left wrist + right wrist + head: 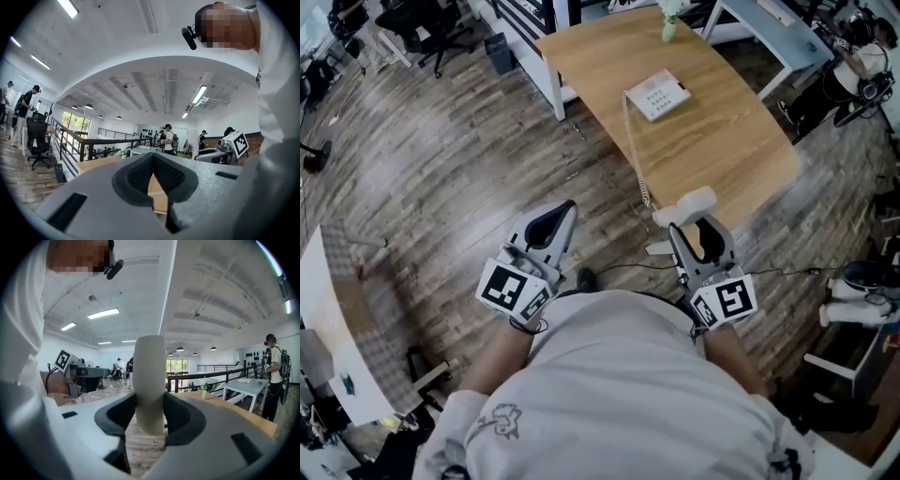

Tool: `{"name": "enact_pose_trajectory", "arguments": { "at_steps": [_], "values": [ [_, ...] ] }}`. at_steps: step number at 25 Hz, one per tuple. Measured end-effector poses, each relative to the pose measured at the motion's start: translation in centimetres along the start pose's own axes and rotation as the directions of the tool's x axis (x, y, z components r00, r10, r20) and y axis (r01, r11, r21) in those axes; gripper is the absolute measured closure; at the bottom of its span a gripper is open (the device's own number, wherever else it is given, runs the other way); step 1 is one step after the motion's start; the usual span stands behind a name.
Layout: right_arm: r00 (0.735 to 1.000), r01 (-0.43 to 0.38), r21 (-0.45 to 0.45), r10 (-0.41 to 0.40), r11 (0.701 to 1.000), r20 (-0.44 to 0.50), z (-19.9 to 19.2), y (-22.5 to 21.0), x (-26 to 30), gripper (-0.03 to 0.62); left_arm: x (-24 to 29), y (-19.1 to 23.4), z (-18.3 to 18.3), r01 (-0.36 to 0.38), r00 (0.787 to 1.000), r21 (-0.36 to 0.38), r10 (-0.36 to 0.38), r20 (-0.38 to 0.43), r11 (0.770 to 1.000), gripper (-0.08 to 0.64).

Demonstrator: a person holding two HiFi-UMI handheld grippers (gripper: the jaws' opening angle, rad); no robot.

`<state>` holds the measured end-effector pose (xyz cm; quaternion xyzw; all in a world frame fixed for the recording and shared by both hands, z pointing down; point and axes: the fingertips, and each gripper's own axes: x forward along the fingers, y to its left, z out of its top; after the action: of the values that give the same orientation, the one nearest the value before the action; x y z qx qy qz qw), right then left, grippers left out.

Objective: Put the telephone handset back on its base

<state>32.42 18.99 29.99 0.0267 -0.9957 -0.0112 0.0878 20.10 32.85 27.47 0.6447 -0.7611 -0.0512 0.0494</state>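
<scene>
Right gripper [700, 234] clenched on the white handset [149, 380], left gripper [152, 165] jaws pressed together and empty, 1 coiled cord [632, 150] running to telephone base [657, 95] on wooden table [727, 141]

Readable text: none.
Telephone base [657, 96] keypad: markings too small to read.
Marker cubes [511, 289]: black-and-white square codes, no letters or numbers.
Shirt print [495, 422]: faint, illegible.

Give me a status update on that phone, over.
Left gripper shut, empty. Right gripper shut on handset, at the table's near edge. Base waiting mid-table, coiled cord hanging between them. Nothing in the way.
</scene>
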Motion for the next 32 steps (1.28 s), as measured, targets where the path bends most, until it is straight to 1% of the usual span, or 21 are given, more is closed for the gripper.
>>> {"name": "enact_pose_trajectory", "arguments": {
  "at_steps": [5,8,18,24,29,32],
  "values": [
    [1.0,0.013,0.006,-0.013,1.0,-0.027,-0.1,1.1,3.4,0.394,-0.7,3.6,0.0,0.01,1.0,-0.012,-0.01,-0.012,1.0,0.554],
    [1.0,0.013,0.008,-0.012,1.0,-0.028,0.4,1.4,4.8,0.394,-0.9,5.2,0.1,0.01,1.0,-0.015,-0.01,-0.015,1.0,0.554],
    [1.0,-0.007,0.032,0.008,0.999,-0.029,0.2,-0.6,10.2,0.394,0.9,9.6,0.0,-0.014,0.999,-0.011,0.014,-0.039,1.0,0.554],
    [0.999,-0.024,0.051,0.026,0.998,-0.027,0.0,-4.0,15.2,0.394,5.5,13.4,-0.5,-0.016,0.998,-0.014,0.015,-0.053,1.0,0.554],
    [0.998,-0.052,0.076,0.054,0.996,-0.022,0.3,-7.6,19.9,0.394,11.6,15.6,-0.3,0.009,0.997,-0.009,-0.009,-0.074,1.0,0.554],
    [0.997,-0.069,0.095,0.072,0.993,-0.023,0.5,-10.5,22.6,0.394,15.3,17.2,0.3,0.008,0.996,-0.005,-0.009,-0.086,1.0,0.554]
  ]
}}
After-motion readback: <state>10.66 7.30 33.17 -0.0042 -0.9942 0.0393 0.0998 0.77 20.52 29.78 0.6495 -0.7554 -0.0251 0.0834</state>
